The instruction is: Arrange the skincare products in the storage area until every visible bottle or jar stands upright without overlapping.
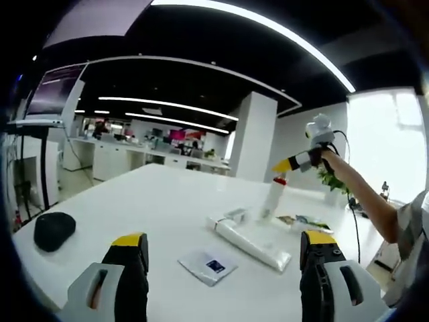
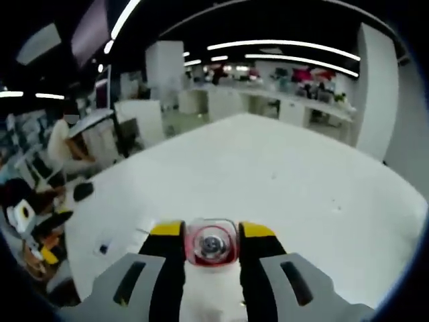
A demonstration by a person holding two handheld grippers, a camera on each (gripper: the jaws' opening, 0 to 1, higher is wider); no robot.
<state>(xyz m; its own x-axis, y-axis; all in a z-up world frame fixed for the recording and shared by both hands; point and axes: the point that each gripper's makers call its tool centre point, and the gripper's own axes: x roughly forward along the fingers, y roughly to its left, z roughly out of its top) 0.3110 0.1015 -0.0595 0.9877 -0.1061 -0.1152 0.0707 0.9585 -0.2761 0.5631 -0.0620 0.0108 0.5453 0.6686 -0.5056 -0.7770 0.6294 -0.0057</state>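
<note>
In the left gripper view, a black mouse (image 1: 53,229) lies at the left edge of the white tabletop (image 1: 154,201). The left gripper (image 1: 224,258) hovers with jaws wide and nothing between them. Near the front edge lies a small flat packet (image 1: 209,265), then a white tube (image 1: 251,240) on its side. Further right, the right gripper (image 1: 289,163) grips an upright white bottle (image 1: 273,198) by its red-ringed cap. In the right gripper view, that gripper (image 2: 212,243) is closed around the bottle cap (image 2: 212,241)
</note>
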